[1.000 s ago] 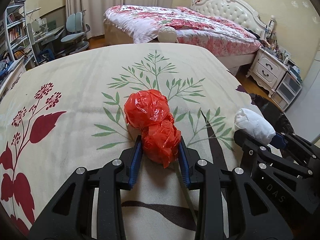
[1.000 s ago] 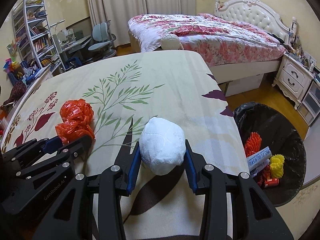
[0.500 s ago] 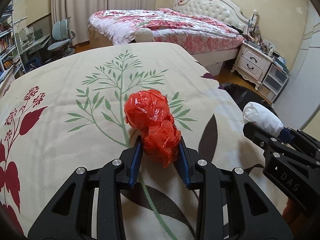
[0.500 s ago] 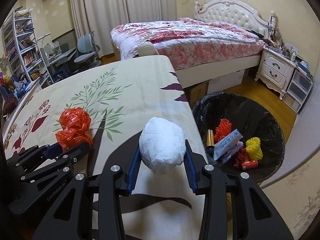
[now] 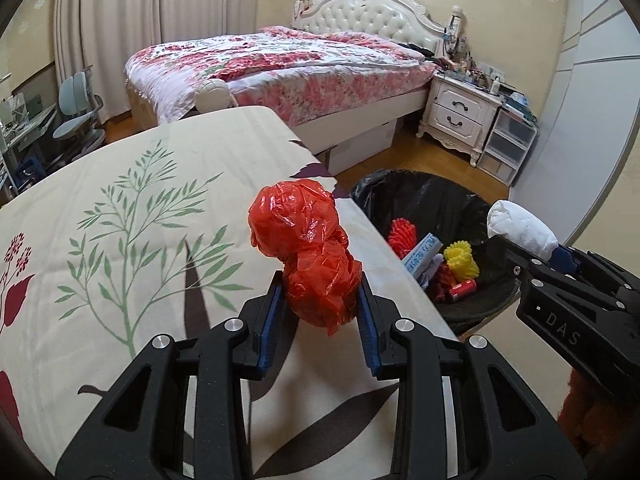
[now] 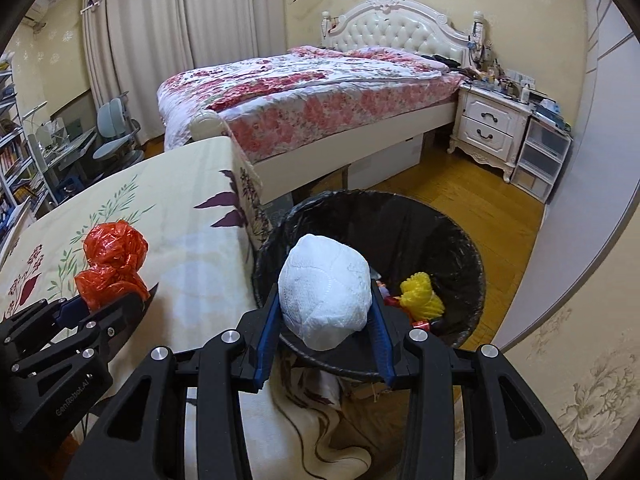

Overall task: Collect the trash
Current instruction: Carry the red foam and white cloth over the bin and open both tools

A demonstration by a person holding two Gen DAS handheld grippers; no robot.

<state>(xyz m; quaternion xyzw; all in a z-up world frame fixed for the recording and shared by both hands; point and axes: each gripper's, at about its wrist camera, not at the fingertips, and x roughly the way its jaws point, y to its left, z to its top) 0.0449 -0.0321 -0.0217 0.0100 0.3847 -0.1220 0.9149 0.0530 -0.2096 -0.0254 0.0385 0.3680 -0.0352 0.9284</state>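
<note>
Right wrist view: the right hand-held gripper (image 6: pixel 325 322), clamped on a white wad (image 6: pixel 325 304), has swung over the bin (image 6: pixel 460 248), while the left (image 5: pixel 320 312) (gripping a red bag (image 5: pixel 304 248)) trails beside it, so dropping looks imminent.

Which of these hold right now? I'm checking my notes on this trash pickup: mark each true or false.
1. The left gripper is clamped on a crumpled red plastic bag. True.
2. The right gripper is empty. False: it grips a white paper wad.
3. The trash bin has a black liner. True.
4. The bin holds nothing yet. False: a yellow foam net and other items lie inside.
5. The white wad is in front of the bin's opening in the right wrist view. True.
</note>
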